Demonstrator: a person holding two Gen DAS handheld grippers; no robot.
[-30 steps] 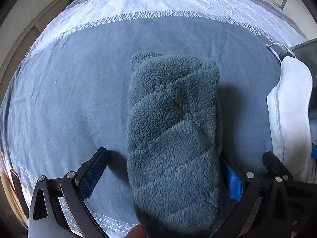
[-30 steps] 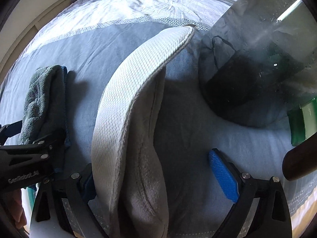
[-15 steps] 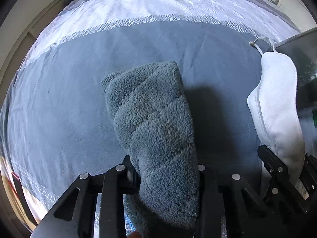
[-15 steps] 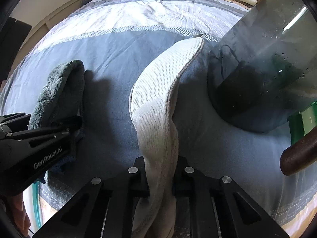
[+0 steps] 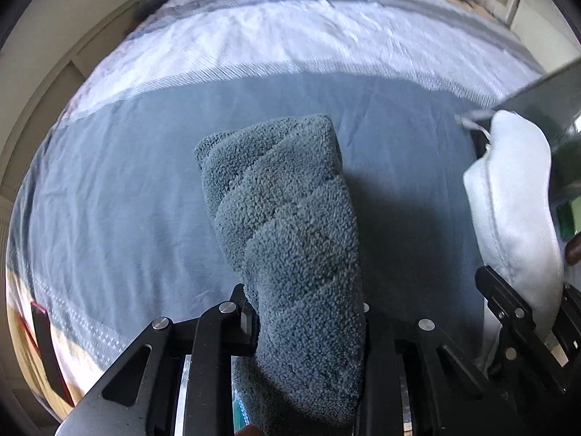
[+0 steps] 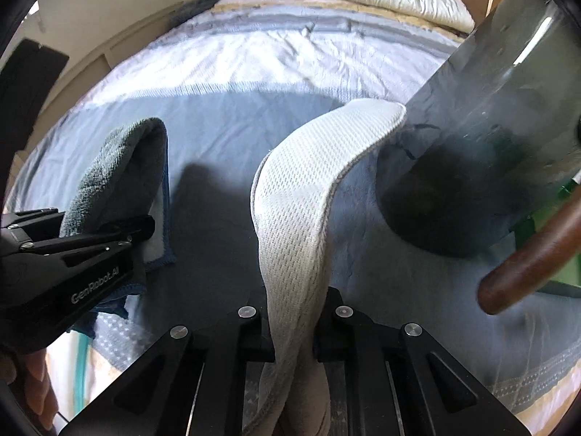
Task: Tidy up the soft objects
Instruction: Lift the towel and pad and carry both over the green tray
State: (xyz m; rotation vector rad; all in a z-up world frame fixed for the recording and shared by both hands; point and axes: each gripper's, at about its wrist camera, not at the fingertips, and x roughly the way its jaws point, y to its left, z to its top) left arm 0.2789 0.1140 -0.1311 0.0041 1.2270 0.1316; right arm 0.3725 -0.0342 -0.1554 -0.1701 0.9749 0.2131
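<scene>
Left gripper (image 5: 308,312) clamped tight on grey towel (image 5: 290,225); towel's long axis runs straight ahead from fingers, over bed (image 5: 127,189). Right gripper (image 6: 296,321) pinched on white pad (image 6: 301,196), curving forward; dark bag (image 6: 490,145) ahead-right, nearer right hand.

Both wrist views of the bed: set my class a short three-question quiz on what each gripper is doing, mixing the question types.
1. True or false: the left gripper is shut on the grey fluffy towel.
2. Multiple choice: the right gripper holds A) a white textured cloth, B) a green bottle, C) nothing.
3. Short answer: in the right wrist view, on which side of the white cloth does the clear plastic bag stand on the bedspread?

Key: 1 true; 2 A; 3 on its right, in the picture.
</scene>
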